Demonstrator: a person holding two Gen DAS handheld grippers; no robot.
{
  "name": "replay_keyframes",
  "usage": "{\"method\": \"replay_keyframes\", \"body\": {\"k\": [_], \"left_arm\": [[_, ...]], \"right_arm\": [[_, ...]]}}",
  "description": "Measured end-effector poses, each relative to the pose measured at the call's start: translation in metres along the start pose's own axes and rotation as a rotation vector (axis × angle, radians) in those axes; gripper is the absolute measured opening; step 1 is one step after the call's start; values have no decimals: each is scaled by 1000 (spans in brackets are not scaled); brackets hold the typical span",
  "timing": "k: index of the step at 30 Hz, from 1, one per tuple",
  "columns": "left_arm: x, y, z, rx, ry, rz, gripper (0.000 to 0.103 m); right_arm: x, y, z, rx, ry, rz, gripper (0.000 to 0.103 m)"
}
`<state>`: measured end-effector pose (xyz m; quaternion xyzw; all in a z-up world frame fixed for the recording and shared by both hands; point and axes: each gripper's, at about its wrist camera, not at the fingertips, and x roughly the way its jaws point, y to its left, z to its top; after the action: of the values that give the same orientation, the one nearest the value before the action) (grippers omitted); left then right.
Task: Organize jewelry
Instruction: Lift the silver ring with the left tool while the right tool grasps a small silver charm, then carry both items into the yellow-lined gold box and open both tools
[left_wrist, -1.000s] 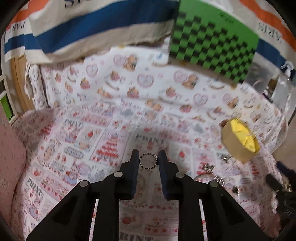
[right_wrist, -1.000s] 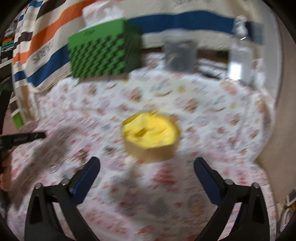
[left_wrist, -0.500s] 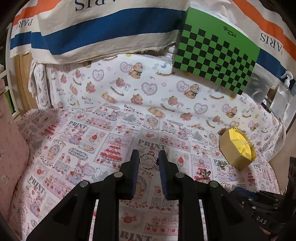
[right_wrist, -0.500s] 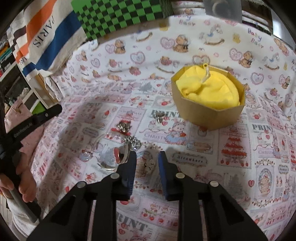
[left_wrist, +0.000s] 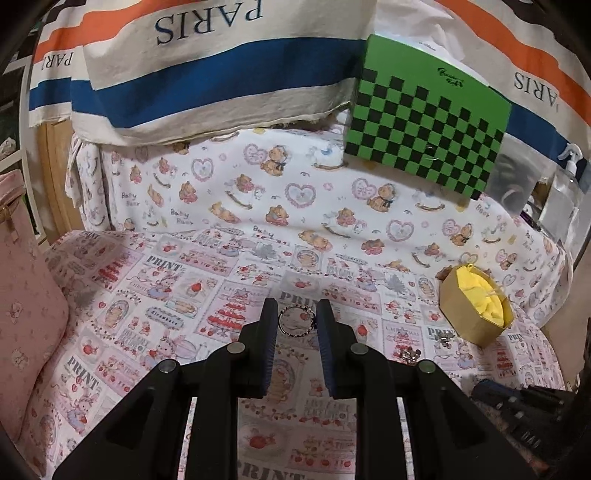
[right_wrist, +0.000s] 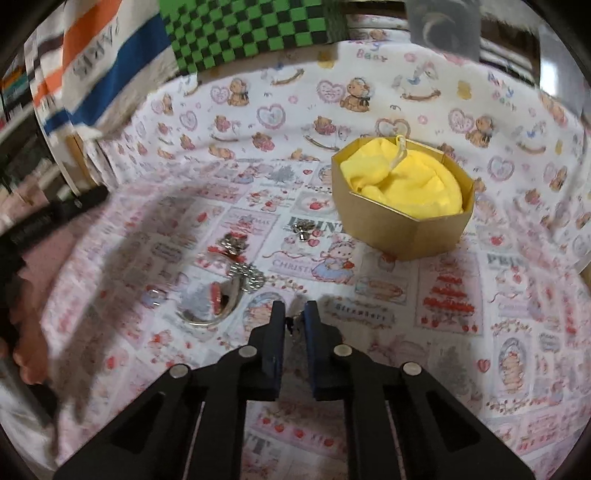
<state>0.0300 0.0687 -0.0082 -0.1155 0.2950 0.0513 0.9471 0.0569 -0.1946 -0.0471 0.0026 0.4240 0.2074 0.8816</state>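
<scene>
Left gripper (left_wrist: 296, 320) is nearly closed on a small beaded ring (left_wrist: 296, 322), pinched by its outer edges between the fingertips, hanging above the printed cloth (left_wrist: 184, 280), well left of the gold box (left_wrist: 467, 319) w/ yellow padding.

Right gripper (right_wrist: 294, 322) is down low near the cloth, just in front of the box and a bit left of it. Fingers nearly together, w/ a tiny pale piece (right_wrist: 294, 320) in the gap. Looks like a small charm or earring, but too small and blurred to say whether it's really gripped.

More jewelry lies loose left of the box: a bangle (right_wrist: 210, 306), a sparkly cluster (right_wrist: 248, 275), a red and silver piece (right_wrist: 232, 243) and a small charm (right_wrist: 302, 229) closest to the box.

Risks, as I judge them: the ring is held only at its rim, so any twist or slack in the squeeze could let it pop out and roll on the busy print, hard to spot after. On the right, the piece is so small it may slip thru the gap on lifting, or the tips may snag the cloth and drag the nearby pile.

Pose: left gripper is level, pointing fwd over the cloth; right gripper is tipped down toward the cloth, tips aimed at the box.
</scene>
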Motion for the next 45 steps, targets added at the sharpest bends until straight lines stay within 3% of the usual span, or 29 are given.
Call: {"method": "replay_keyframes", "body": {"k": [5,9,11,13,22,24,27,36,45], "left_arm": [[-11,-7,-1,33,-63,-8,20],[-13,-12,-2,62,-85,4,20],[-11,-13,-3,63,-75,-1,20],[-9,-13,-3,69,-70,7,20],[-8,-14,-4,73,-65,5,20],[-8,-14,-4,75,-62,3,20],[-9,-14,-5,73,-64,4,20],[-13,-17,-5,88,-88,14,20],[-28,-28,2,80,-77,-93,20]], "right_arm": [[-27,-11,6,27,-132,55,5],[-29,-9,6,10,-129,77,5],[-23,-2,4,-13,-109,51,20],[-14,4,1,-28,-74,57,25],[15,14,-6,-47,26,37,24],[15,15,-7,-52,28,28,11],[12,15,-8,-49,25,38,11],[-17,0,1,12,-86,82,11],[-62,-29,15,95,-275,143,11]]}}
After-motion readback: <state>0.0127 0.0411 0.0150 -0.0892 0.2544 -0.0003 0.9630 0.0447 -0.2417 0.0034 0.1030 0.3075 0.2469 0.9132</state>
